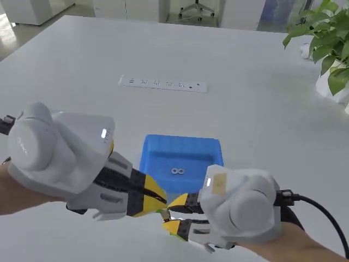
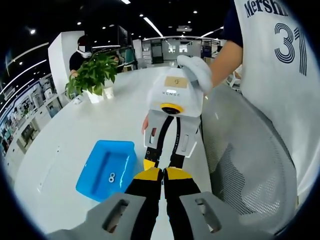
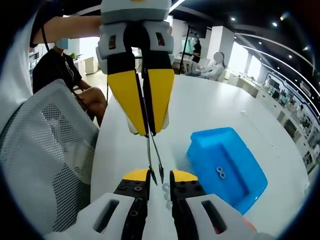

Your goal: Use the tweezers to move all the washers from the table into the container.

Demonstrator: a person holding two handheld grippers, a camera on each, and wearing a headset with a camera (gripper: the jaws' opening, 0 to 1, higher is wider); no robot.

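Observation:
My left gripper (image 1: 159,197) comes in from the left, shut on thin metal tweezers (image 3: 149,150). The tweezers' tips point down at the gap between the jaws of my right gripper (image 1: 175,214), which faces it from the right and stands slightly open. In the right gripper view a few small pale washers (image 3: 166,194) lie on the white table in that gap. Just beyond both grippers is a blue container (image 1: 158,147) with two washers (image 1: 176,171) on its floor. It also appears in the left gripper view as the blue container (image 2: 95,170).
A white power strip (image 1: 163,84) lies on the table behind the container. A potted plant (image 1: 327,43) stands at the far right edge. A grey mesh chair (image 2: 240,165) sits at the table's near edge, beside the person.

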